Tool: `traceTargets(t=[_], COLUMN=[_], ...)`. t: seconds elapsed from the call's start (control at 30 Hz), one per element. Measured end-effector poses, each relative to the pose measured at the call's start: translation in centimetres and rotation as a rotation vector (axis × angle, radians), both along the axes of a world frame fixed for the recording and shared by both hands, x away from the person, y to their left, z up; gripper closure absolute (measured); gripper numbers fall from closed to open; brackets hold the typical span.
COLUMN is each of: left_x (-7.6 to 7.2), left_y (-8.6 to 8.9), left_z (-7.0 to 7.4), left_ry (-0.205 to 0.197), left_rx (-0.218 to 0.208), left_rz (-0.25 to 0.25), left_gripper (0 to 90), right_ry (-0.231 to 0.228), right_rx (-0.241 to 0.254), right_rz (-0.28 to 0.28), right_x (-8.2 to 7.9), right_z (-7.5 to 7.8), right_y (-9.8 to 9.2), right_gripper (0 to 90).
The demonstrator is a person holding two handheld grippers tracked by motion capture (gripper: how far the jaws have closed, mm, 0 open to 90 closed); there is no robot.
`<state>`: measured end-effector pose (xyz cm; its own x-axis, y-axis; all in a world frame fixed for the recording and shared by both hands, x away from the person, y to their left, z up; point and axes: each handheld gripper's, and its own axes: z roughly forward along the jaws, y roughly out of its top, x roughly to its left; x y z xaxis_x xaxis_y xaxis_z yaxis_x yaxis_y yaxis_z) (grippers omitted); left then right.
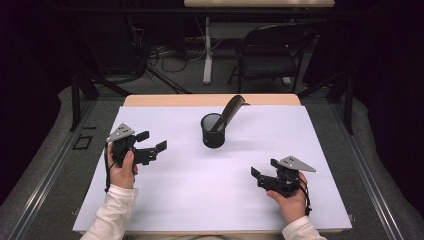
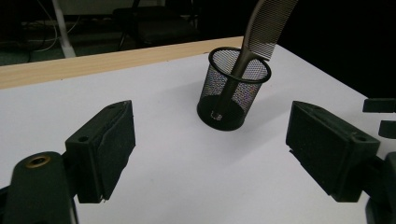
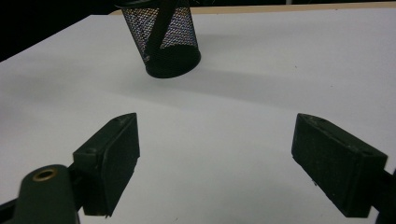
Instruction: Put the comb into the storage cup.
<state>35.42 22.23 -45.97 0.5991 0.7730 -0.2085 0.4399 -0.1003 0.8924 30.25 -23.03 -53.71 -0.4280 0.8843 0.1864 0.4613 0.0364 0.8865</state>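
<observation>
A black mesh cup stands upright near the middle back of the white table sheet. A dark comb leans in it, its toothed end sticking out toward the upper right. The left gripper view has the cup and comb ahead, between and beyond the jaws. My left gripper hovers open at the left of the sheet, nothing between its pads. My right gripper stands open at the front right, also holding nothing. From the right gripper view the cup sits far ahead to the left.
The table's wooden back edge lies just behind the cup. A folding chair and a table leg stand on the floor beyond. Dark floor rails run along both sides of the table.
</observation>
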Motion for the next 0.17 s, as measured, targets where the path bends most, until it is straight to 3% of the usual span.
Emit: traceTargets(t=[0.17], left_x=[0.06], left_y=[0.08], left_z=[-0.01], left_ry=[-0.002], left_rx=[-0.005], left_rz=[0.003], left_gripper=[15.7], right_ry=[0.004], right_rx=[-0.003], right_rz=[0.002], right_x=[0.03], right_z=[-0.04], right_y=[-0.10], right_gripper=[15.2])
